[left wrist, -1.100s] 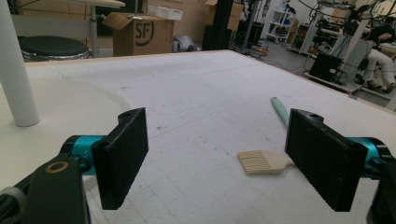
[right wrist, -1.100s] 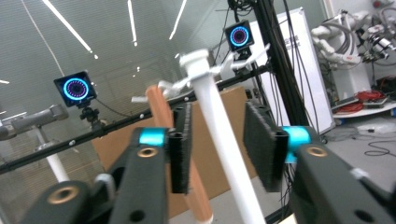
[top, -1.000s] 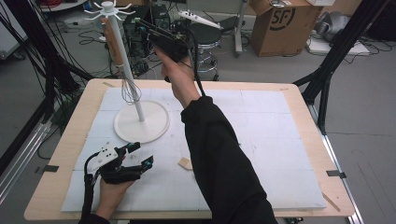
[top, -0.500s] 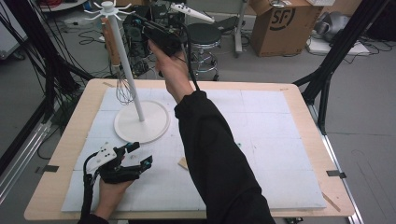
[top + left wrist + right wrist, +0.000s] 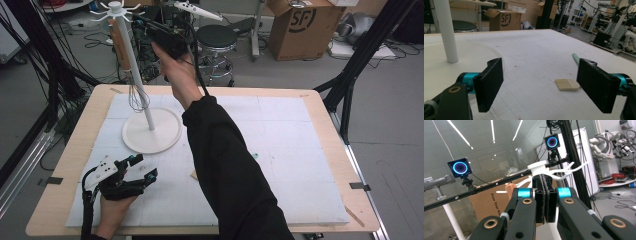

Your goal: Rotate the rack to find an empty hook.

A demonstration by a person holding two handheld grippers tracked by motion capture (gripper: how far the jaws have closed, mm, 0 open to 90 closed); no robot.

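Observation:
A white rack [image 5: 150, 107] with hooks at its top [image 5: 115, 7] stands on a round base [image 5: 165, 137] at the table's back left. From one hook hangs a whisk [image 5: 135, 97] with a wooden handle [image 5: 120, 45]. My right gripper [image 5: 150, 25] is raised beside the rack's top; its jaws [image 5: 544, 197] are shut with nothing between them, just in front of the hook crown [image 5: 537, 167]. My left gripper [image 5: 144, 166] rests open at the front left. Its jaws [image 5: 540, 85] frame bare mat, with a small teal-handled brush [image 5: 567, 84] lying just beyond.
A white foam mat [image 5: 300, 150] covers the wooden table [image 5: 325, 100]. The brush [image 5: 195, 175] lies mid-table, partly under the right sleeve. Behind the table stand a stool [image 5: 217, 37], a cardboard box [image 5: 300, 25], cables and black frame posts [image 5: 360, 55].
The right gripper has edged a little left and up toward the rack's top. The left gripper has stayed where it was, still open.

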